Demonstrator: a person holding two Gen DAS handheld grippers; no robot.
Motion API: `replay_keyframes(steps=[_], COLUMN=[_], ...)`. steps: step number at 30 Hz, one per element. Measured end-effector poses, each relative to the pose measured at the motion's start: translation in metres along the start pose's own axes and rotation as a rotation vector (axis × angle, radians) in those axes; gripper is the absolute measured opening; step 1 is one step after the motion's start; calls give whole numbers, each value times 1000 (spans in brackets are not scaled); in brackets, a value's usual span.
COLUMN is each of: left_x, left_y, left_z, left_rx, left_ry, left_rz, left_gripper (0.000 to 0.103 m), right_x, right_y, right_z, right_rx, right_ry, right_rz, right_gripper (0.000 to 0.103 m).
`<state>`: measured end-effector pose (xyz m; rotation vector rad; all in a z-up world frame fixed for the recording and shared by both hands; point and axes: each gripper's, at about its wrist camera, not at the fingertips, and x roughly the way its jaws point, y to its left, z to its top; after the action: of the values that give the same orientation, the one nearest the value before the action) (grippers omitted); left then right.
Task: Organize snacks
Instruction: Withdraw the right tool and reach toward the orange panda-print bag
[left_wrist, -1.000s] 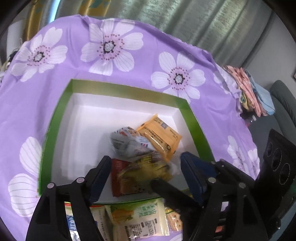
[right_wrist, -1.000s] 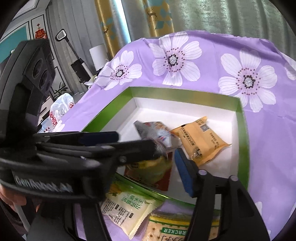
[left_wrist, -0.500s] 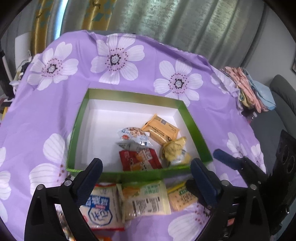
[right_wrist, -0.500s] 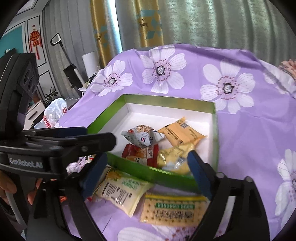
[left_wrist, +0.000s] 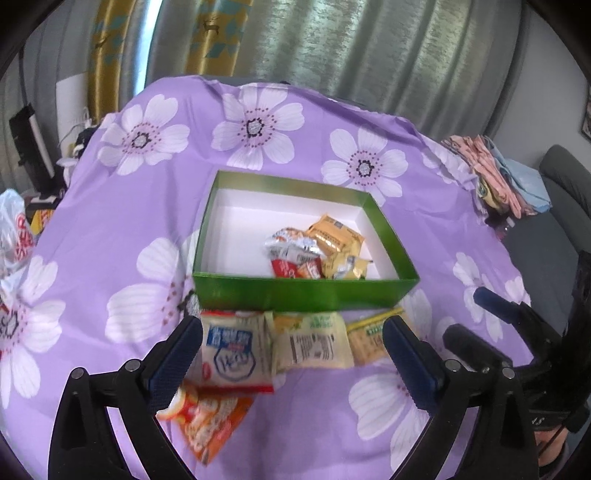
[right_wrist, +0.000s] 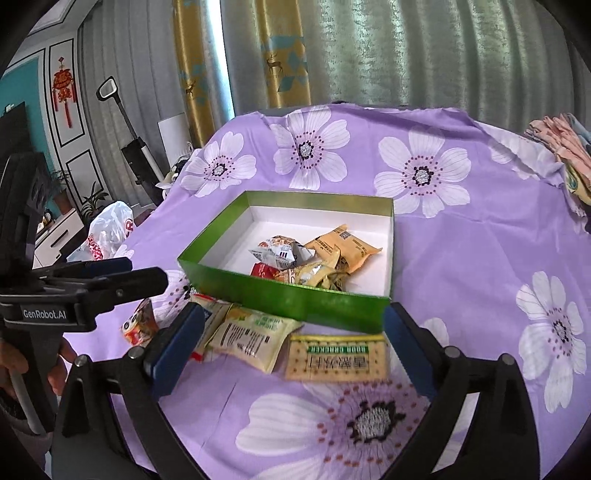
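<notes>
Four snack packets (left_wrist: 317, 251) are seen already gathered at about 4 o'clock inside the green box (left_wrist: 303, 295), while four more packets (left_wrist: 310, 345) lie on the tabletop (left_wrist: 110, 229) at 6 o'clock of it, under left gripper (left_wrist: 291, 354) and right gripper (right_wrist: 291, 350), both with fingers opening and empty.

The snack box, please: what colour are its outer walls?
Green box, white inside; clearest in the right wrist view.

Left tool (left_wrist: 291, 354), right tool (right_wrist: 291, 350): black frames, blue pads, silver screws, "GenRobot.AI" lettering.

Both wrist cams look down, near; share green box (left_wrist: 303, 293).
</notes>
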<state>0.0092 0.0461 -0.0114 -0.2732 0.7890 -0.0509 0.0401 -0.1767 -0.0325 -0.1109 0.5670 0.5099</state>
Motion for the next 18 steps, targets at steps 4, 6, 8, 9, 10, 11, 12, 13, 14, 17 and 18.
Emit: replay_keyframes(steps=[4,6,8,9,10,11,12,13,14,17,18], left_x=[-9,-14,-18,-20,-22,-23,-24,-25,-26,-30,-30], left_y=[6,8,10,11,12,13,13,14,15,18,20], left_z=[-12,-16,-20,-21,-23,-25,-27,-28,-30,-33,-34], left_rx=[-28,-36,-44,-47,-50,-52,-53,-55,-58,-68,-71], left_ry=[9,11,11,12,12,12,13,14,15,16,15], left_rz=[0,3,6,7,7,7,8,9,9,9,8], left_gripper=[98,98,98,98,98,98,98,98,98,98,98], right_x=[-11,-16,-20,-22,-23,-25,-26,-27,-28,-30,-30], right_y=[4,6,8,9,11,13,14,16,18,23,25], right_z=[-7,-9,-11,-12,-12,-13,-14,-15,-15,-17,-17], right_rx=[2,1,1,0,-2,-3,-5,-7,-9,-16,-20], right_ry=[1,0,1,1,1,1,2,2,2,4,5], right_rz=[5,4,6,6,7,8,9,10,12,16,19], right_gripper=[98,98,98,98,98,98,98,98,98,98,98])
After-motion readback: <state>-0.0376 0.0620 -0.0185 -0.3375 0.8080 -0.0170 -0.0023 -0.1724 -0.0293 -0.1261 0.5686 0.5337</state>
